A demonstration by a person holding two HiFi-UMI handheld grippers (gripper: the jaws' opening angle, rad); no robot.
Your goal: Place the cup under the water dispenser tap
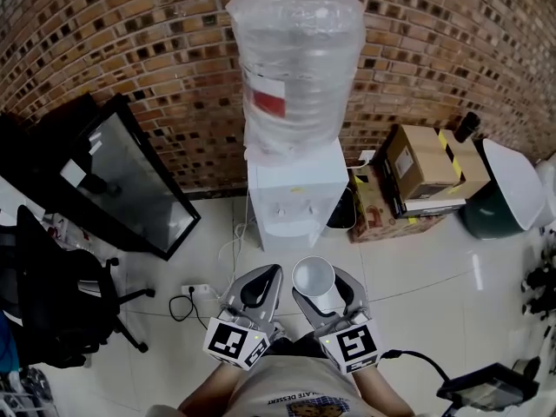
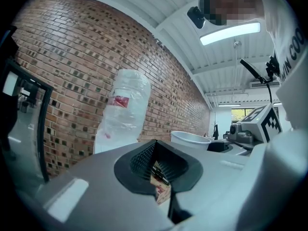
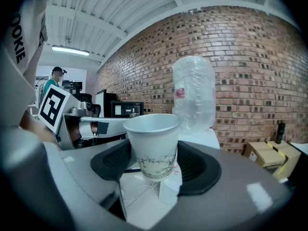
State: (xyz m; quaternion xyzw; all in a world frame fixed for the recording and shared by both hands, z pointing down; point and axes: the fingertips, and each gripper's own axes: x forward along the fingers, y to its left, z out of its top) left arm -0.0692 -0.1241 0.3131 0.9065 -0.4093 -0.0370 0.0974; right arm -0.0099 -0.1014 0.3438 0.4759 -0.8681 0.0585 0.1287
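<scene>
A white paper cup (image 1: 314, 276) with a faint leaf print stands upright in my right gripper (image 1: 318, 292), whose jaws are shut on its sides. In the right gripper view the cup (image 3: 153, 146) fills the gap between the black pads (image 3: 109, 161). The white water dispenser (image 1: 295, 194), topped by a large clear bottle (image 1: 300, 68), stands against the brick wall straight ahead, a short way beyond both grippers. Its taps (image 1: 294, 208) face me. My left gripper (image 1: 259, 289) hovers beside the right one, shut and holding nothing (image 2: 159, 170).
A black-framed glass panel (image 1: 130, 181) leans on the wall at left, near an office chair (image 1: 52, 302). Cardboard boxes (image 1: 421, 168) and a green bin (image 1: 499, 198) sit right of the dispenser. A power strip with cables (image 1: 198, 292) lies on the tiled floor.
</scene>
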